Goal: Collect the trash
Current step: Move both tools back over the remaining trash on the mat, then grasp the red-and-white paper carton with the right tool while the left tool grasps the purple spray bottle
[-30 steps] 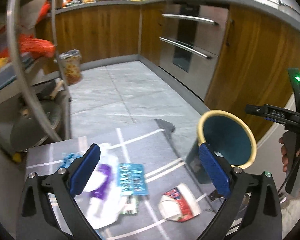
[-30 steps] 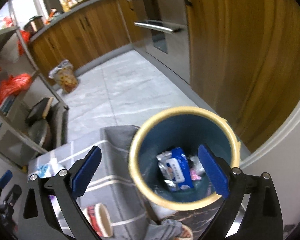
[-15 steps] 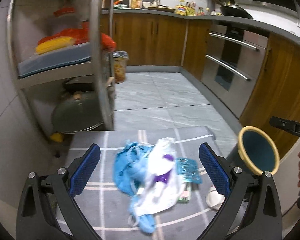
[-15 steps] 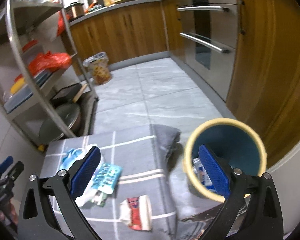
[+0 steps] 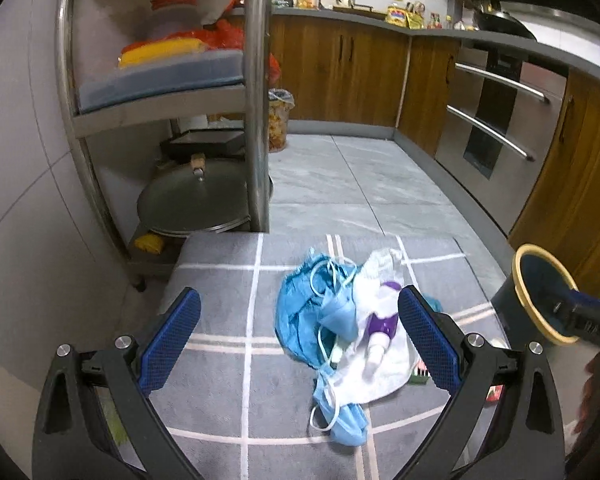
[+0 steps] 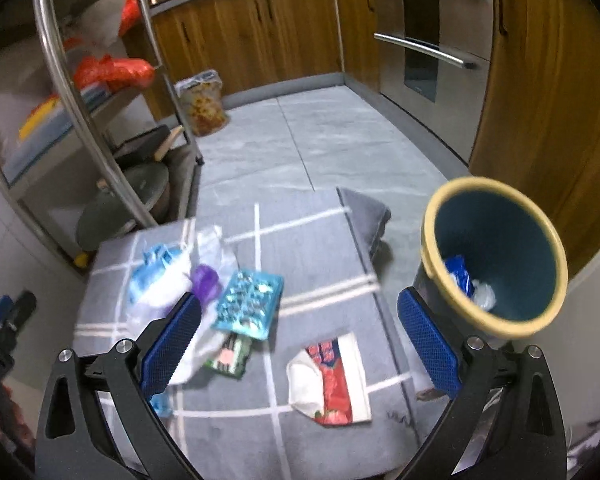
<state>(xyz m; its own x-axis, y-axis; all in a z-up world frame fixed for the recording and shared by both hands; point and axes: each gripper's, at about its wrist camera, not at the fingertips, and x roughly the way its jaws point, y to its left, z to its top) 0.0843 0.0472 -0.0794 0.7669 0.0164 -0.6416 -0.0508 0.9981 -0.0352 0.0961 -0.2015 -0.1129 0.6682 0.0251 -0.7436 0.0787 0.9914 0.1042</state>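
Trash lies on a grey checked mat (image 5: 220,288) (image 6: 300,248): blue face masks (image 5: 312,308) (image 6: 152,264), a white plastic bag with a purple-capped tube (image 5: 380,332) (image 6: 206,280), a teal blister pack (image 6: 250,304), a green wrapper (image 6: 230,356) and a crushed red-and-white cup (image 6: 332,376). A blue bin with a yellow rim (image 6: 496,256) (image 5: 540,292) stands right of the mat and holds some wrappers. My left gripper (image 5: 300,340) is open above the masks and bag. My right gripper (image 6: 300,344) is open and empty above the cup and blister pack.
A steel shelf rack (image 5: 256,92) (image 6: 80,92) with pans and bags stands at the left. Wooden cabinets (image 6: 260,28) and an oven (image 6: 428,36) line the back and right. A small lined waste bin (image 6: 202,104) sits on the tiled floor.
Both grippers have swung left, away from the bin and over the mat. The right one was right above the bin's mouth; it is now over the cup. Both stay open.
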